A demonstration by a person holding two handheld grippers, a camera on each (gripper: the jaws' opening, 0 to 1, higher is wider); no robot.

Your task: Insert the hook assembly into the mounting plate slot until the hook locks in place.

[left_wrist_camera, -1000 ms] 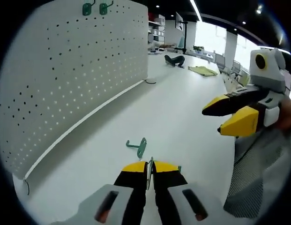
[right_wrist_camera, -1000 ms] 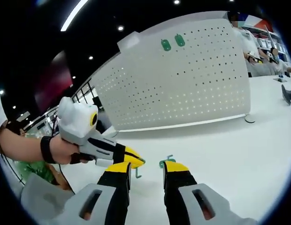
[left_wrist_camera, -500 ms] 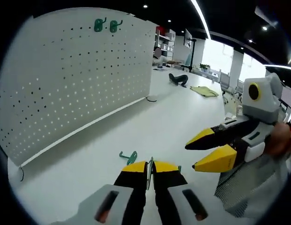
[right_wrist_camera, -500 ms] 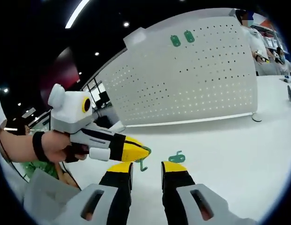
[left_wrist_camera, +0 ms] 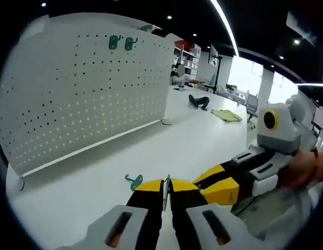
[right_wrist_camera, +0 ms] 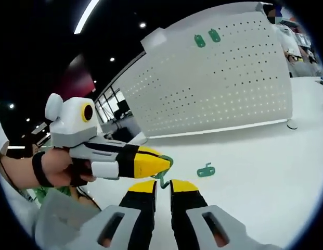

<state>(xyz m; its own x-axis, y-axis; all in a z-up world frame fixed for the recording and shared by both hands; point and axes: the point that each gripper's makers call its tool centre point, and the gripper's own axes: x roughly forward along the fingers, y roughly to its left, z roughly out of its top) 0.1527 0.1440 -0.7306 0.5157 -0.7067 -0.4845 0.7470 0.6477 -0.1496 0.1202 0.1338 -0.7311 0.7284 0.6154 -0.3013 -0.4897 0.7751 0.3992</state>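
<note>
Two hooks [left_wrist_camera: 121,42] already hang high on the pegboard [left_wrist_camera: 88,94]; a third [right_wrist_camera: 205,170] lies on the table [left_wrist_camera: 192,140]. My left gripper [right_wrist_camera: 164,164] clamps another hook [right_wrist_camera: 164,177]. My right gripper [right_wrist_camera: 162,185] has narrowed beside it, holding nothing, so a handover looks near.

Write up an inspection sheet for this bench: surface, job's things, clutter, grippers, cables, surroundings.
Surface: white table, bare around the work.
Job's things: pegboard upright with two green hooks mounted near its top; loose hook lying on the table; held hook in the left gripper.
Clutter: dark item and green cloth far down the table.
Grippers: left gripper shut on held hook; right gripper slightly open.
Cables: nothing seen.
Surroundings: office shelving, ceiling lights.
</note>
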